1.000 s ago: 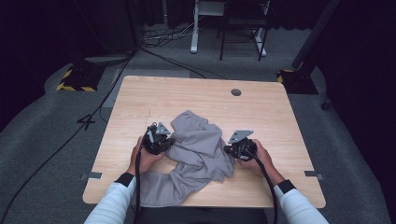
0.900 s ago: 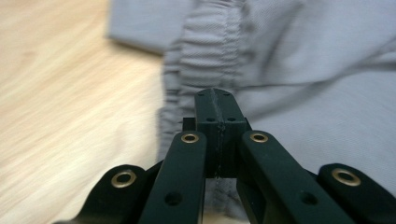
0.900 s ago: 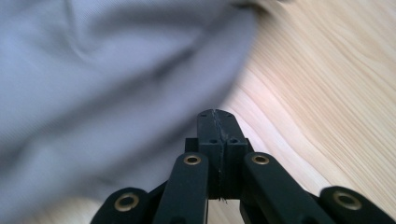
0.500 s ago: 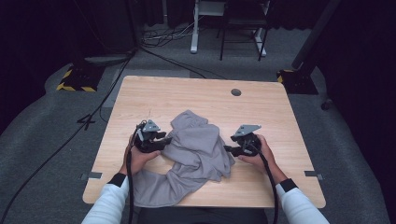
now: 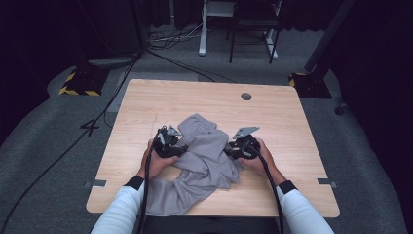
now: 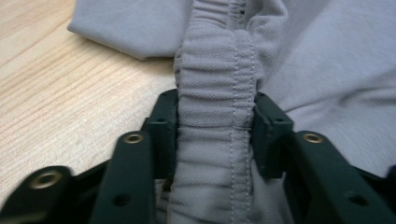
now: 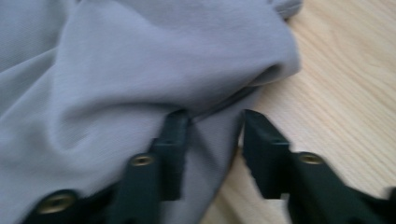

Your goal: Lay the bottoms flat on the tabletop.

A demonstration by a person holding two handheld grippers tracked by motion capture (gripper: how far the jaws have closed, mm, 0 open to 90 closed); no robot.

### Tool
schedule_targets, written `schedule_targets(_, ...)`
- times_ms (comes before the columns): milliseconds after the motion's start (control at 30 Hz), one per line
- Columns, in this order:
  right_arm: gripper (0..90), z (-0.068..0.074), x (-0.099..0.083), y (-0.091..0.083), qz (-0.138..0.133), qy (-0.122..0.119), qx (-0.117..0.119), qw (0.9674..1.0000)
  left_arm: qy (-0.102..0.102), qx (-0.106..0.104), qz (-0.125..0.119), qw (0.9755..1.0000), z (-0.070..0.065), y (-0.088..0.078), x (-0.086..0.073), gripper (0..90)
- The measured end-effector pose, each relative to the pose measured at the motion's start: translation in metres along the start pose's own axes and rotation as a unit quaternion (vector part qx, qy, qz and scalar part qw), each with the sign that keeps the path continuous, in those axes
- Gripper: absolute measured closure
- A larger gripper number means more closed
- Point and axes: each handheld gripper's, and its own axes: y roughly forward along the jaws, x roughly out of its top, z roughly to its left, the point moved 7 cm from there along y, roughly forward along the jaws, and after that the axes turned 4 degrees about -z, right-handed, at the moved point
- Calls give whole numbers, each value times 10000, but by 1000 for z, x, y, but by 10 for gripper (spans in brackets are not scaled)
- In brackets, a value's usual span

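A grey garment (image 5: 204,156) lies crumpled on the wooden table (image 5: 277,122), one part hanging over the near edge. My left gripper (image 5: 181,147) sits at its left side. In the left gripper view its elastic waistband (image 6: 217,84) fills the gap of the left gripper (image 6: 215,135); the jaws have just been closing and the pads press it from both sides. My right gripper (image 5: 230,149) is at the garment's right side. In the right gripper view the right gripper (image 7: 212,140) has also just been closing, with a cloth fold (image 7: 140,60) lying loosely between its parted pads.
A round cable hole (image 5: 246,96) marks the far part of the table. Bare wood lies left, right and beyond the garment. Past the table are grey carpet, floor cables (image 5: 165,48), a white desk frame (image 5: 202,29) and yellow-and-black striped bases (image 5: 78,84).
Both grippers drew slightly outward from the garment, then came back in against its sides. The left jaws now hold the waistband; the cloth bunched a little between the hands.
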Motion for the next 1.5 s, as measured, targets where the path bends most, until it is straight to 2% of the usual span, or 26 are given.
schedule_targets(67,764,3,-1,-1,19,-4,60,10000,44,-3,35,10000,-1,-2,-1,606)
schedule_targets(133,840,7,-1,-3,114,-93,27,9999,16,18,-67,10000,0,-6,-2,608)
schedule_targets(167,853,7,-2,-4,192,-181,-91,9996,-24,18,-125,9999,1,-9,-3,608)
schedule_targets(233,867,6,-6,-8,269,-183,-125,9994,-74,16,-154,9999,4,-13,-5,603)
schedule_targets(300,870,3,-11,-13,276,-119,-138,9995,-46,-27,-146,9999,4,-16,-9,599)
schedule_targets(433,877,2,-20,-23,242,-5,-141,9996,96,66,-39,9999,5,-19,-14,601)
schedule_targets(500,878,4,-26,-30,295,-84,-178,9994,172,137,16,9998,6,-23,-17,601)
schedule_targets(533,878,4,-29,-33,322,-99,-206,9992,57,156,8,9999,8,-25,-20,601)
schedule_targets(600,878,1,-37,-42,344,-55,-282,9990,26,180,44,9998,13,-27,-24,601)
schedule_targets(667,878,-2,-48,-53,352,103,-352,9987,-56,291,44,9996,18,-33,-30,600)
schedule_targets(733,877,-5,-58,-64,391,135,-446,9981,-113,361,36,9993,23,-38,-35,600)
schedule_targets(833,876,-6,-72,-79,369,347,-462,9976,-228,431,35,9988,28,-47,-44,599)
schedule_targets(900,871,-3,-79,-87,367,400,-453,9975,-328,386,4,9987,28,-52,-49,597)
schedule_targets(1000,855,6,-86,-95,379,508,-370,9973,-281,392,23,9988,24,-58,-56,593)
schedule_targets(1033,825,10,-87,-95,374,472,-324,9977,-249,407,38,9989,22,-60,-58,592)
schedule_targets(1067,785,14,-87,-96,406,422,-270,9979,-199,387,-1,9991,20,-62,-58,587)
schedule_targets(1133,645,18,-85,-97,429,267,-223,9985,-211,365,-100,9991,16,-66,-58,568)
schedule_targets(1167,615,18,-81,-98,381,188,-249,9988,-195,360,-186,9990,15,-69,-56,551)
schedule_targets(1233,537,12,-69,-103,100,280,-310,9991,-162,309,-384,9987,14,-74,-48,487)
schedule_targets(1267,520,8,-62,-105,-78,335,-335,9988,-174,349,-490,9980,15,-76,-42,471)
schedule_targets(1300,497,1,-55,-107,-180,360,-491,9980,-161,365,-565,9976,15,-76,-37,436)
schedule_targets(1367,457,-14,-42,-104,-254,397,-758,9960,-150,335,-779,9963,11,-75,-20,382)
schedule_targets(1433,458,-26,-29,-96,-345,392,-924,9943,-40,290,-804,9963,4,-70,-8,347)
schedule_targets(1500,430,-41,-15,-78,-276,497,-1009,9933,74,150,-872,9960,-3,-58,5,327)
